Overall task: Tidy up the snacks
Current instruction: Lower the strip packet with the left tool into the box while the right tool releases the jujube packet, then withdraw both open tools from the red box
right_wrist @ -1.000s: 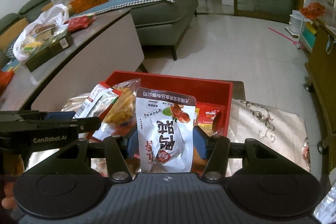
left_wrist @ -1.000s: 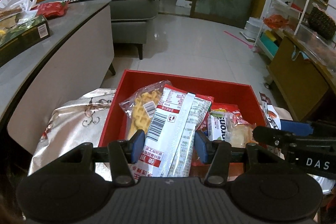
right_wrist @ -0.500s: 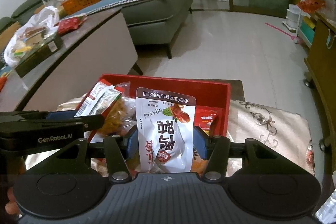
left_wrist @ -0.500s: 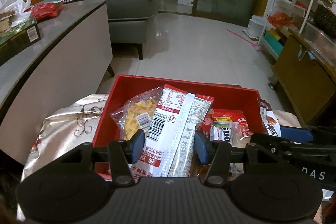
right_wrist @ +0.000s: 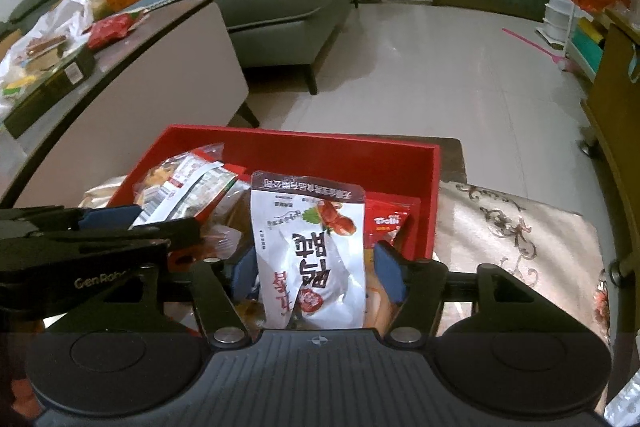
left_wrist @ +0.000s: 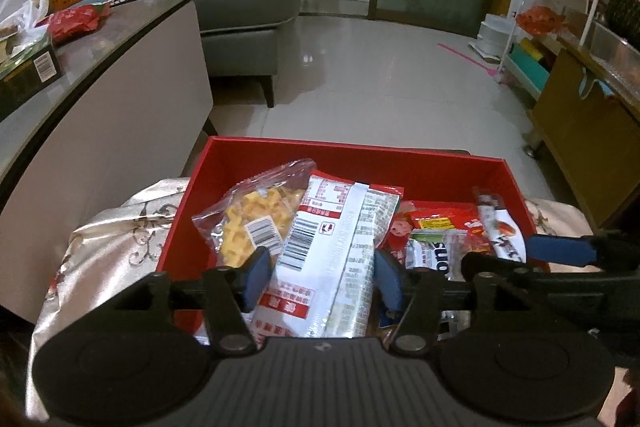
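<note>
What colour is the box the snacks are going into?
Red, inside and out. The box shows best in the left wrist view.

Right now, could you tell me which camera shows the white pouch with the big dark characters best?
The right wrist view: the white pouch fills the space between that gripper's fingers, print facing the camera. The left wrist view catches only its edge by the red box.

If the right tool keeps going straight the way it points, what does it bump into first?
Probably the white packet standing between the right tool's fingers, then the snacks under it in the red box. Depth is hard to judge.
</note>
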Tool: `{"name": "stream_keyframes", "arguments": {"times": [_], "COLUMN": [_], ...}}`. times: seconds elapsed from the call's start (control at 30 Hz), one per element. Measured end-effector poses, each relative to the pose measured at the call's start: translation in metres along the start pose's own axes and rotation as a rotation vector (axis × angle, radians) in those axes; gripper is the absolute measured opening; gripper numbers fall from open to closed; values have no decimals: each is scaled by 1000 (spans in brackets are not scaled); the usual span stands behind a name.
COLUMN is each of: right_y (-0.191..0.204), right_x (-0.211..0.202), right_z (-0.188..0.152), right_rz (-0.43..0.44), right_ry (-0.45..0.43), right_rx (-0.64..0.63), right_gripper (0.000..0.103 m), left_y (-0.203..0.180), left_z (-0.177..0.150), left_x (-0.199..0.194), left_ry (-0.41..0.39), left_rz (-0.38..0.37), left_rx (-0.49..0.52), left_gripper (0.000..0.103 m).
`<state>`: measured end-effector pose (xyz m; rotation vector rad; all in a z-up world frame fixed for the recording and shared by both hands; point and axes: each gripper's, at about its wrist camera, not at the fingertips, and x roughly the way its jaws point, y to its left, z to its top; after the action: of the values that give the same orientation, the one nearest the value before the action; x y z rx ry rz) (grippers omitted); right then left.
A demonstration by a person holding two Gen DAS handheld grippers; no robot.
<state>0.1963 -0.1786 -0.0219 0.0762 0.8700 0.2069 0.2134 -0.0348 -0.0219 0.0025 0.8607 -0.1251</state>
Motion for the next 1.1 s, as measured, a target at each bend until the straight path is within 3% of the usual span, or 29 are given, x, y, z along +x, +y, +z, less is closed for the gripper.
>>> {"name": "stream_keyframes", "arguments": {"times": [0.27, 0.47, 0.67, 1.1], "right_y": [-4, -2, 3, 12], "right_x": [-4, -12, -31, -57], "right_z": [1, 1, -3, -35], "right_rz": [-3, -2, -2, -18], "right_ry": [-10, -24, -50, -21], "right_rx": [18, 23, 30, 68], "right_gripper": [83, 84, 86, 88], "left_y": [3, 10, 19, 21], "left_z": [2, 1, -4, -43], "left_x": [-5, -14, -27, -58], "left_ry": [14, 7, 11, 62], "left_rz": [29, 50, 21, 4], "left_rx": [1, -6, -34, -38], "left_gripper": [61, 61, 62, 62]}}
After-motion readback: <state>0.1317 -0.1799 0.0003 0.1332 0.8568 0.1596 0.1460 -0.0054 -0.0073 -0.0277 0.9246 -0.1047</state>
